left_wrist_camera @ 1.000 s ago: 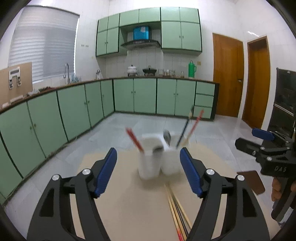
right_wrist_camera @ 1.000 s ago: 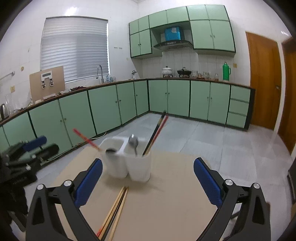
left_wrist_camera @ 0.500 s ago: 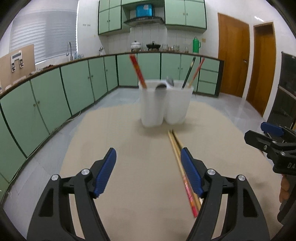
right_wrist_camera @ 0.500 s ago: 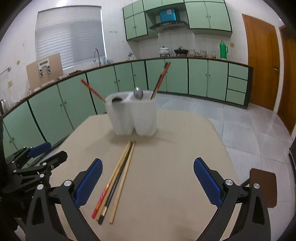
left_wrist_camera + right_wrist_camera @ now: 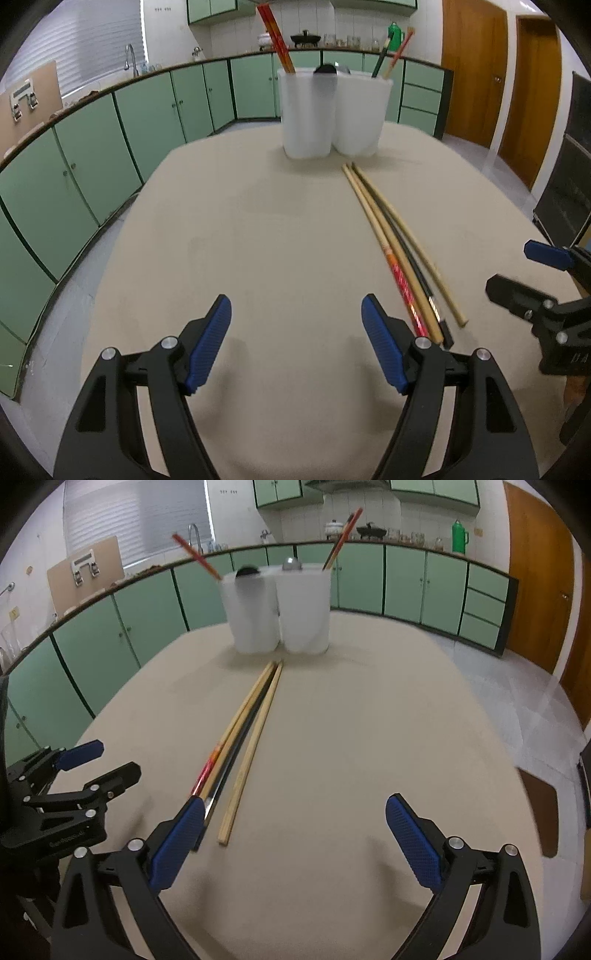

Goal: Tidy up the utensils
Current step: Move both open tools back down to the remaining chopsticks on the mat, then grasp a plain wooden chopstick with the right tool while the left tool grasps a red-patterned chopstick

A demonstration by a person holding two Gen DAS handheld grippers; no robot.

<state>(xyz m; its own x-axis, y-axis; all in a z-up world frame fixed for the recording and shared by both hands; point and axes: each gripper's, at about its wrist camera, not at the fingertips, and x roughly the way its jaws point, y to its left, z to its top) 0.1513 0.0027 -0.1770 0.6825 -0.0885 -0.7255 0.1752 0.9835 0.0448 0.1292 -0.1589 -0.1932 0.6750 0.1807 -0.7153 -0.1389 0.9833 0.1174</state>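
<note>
A white two-part utensil holder (image 5: pixel 332 114) (image 5: pixel 280 613) stands at the far side of the beige table (image 5: pixel 277 258). Chopsticks and spoons stick out of it. Several loose chopsticks (image 5: pixel 399 247) (image 5: pixel 240 746) lie in a bundle on the table, pointing at the holder. My left gripper (image 5: pixel 295 332) hangs open above bare table, with the bundle's near ends just right of its right finger. My right gripper (image 5: pixel 295 830) is open too; the bundle's near ends lie by its left finger (image 5: pixel 181 838). Each gripper shows at the edge of the other's view.
Green base cabinets (image 5: pixel 110 129) run along the far wall and the left, with a sink and cookware on the counter. Wooden doors (image 5: pixel 476 66) stand at the right. A brown stool seat (image 5: pixel 539 812) sits beyond the table's right edge.
Both grippers have dropped towards the table and tilted downwards. The holder has risen to the top of each view and the loose chopsticks now show in full.
</note>
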